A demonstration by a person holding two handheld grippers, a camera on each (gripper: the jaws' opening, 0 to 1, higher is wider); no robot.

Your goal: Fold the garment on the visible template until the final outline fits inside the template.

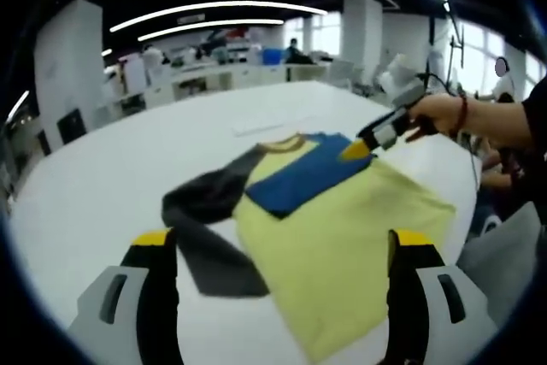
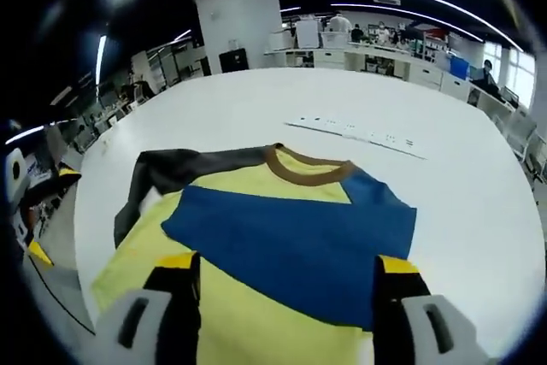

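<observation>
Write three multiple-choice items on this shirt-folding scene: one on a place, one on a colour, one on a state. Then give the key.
1. Where does the shirt lie?
A. On the white table
B. On a chair
C. On the floor

2. What colour is the collar?
A. Red
B. Brown
C. White

3. How do the left gripper's fingers stand?
A. Shut on the shirt
B. Shut on nothing
C. Apart, holding nothing

Key: 1 A, the shirt is spread on the white tabletop. 2 B, the neck band is brown against yellow. 3 C, the shirt shows in the wide gap between the fingers.
</observation>
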